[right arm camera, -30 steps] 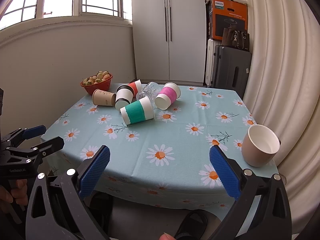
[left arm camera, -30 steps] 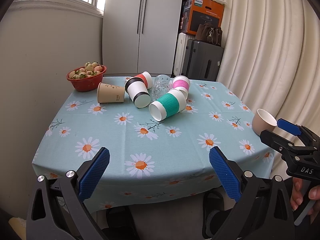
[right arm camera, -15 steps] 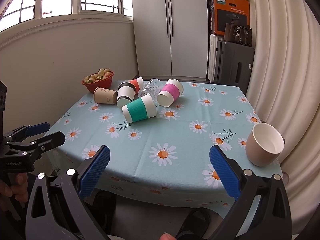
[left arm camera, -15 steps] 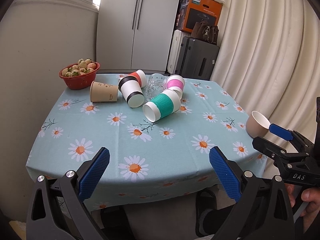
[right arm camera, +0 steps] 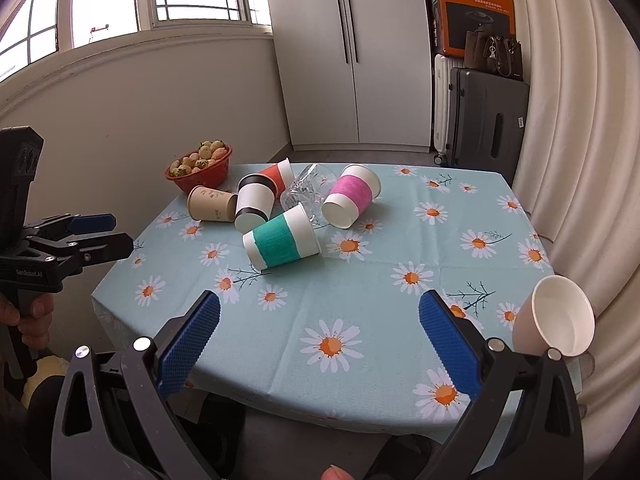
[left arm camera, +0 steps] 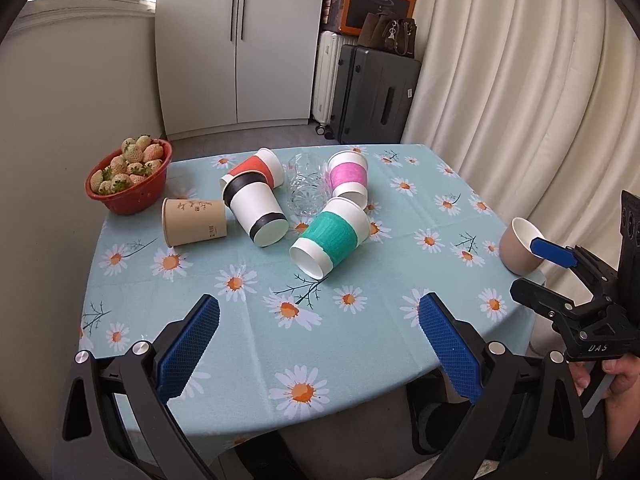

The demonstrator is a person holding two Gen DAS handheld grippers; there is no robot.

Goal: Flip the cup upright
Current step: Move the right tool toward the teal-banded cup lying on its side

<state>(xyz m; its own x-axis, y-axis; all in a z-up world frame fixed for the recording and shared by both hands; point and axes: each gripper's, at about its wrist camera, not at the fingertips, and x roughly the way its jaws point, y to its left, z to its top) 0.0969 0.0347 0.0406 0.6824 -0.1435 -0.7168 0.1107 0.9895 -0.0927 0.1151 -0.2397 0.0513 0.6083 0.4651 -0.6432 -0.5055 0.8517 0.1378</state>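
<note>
Several cups lie on their sides on the daisy tablecloth (left arm camera: pixel 400 280): a green-banded cup (left arm camera: pixel 330 238) (right arm camera: pixel 282 242), a black-banded cup (left arm camera: pixel 258 210) (right arm camera: pixel 254 202), a pink-banded cup (left arm camera: pixel 348 178) (right arm camera: pixel 352 196), a red-banded cup (left arm camera: pixel 260 166), a brown paper cup (left arm camera: pixel 194 222) (right arm camera: pixel 212 209) and a clear glass (left arm camera: pixel 306 190). A beige cup (left arm camera: pixel 520 246) (right arm camera: pixel 556 320) stands upright at the right edge. My left gripper (left arm camera: pixel 318 346) is open and empty above the front edge. My right gripper (right arm camera: pixel 318 344) is open and empty near the front right.
A red bowl of strawberries (left arm camera: pixel 128 178) (right arm camera: pixel 200 168) sits at the table's far left corner by the wall. Curtains (left arm camera: pixel 520 100) hang close on the right. Suitcases (left arm camera: pixel 372 96) and a white cabinet (left arm camera: pixel 240 40) stand behind the table.
Both grippers have risen and moved in towards the table, so the cups appear nearer and lower in view. Both stay open and nothing on the table has moved.
</note>
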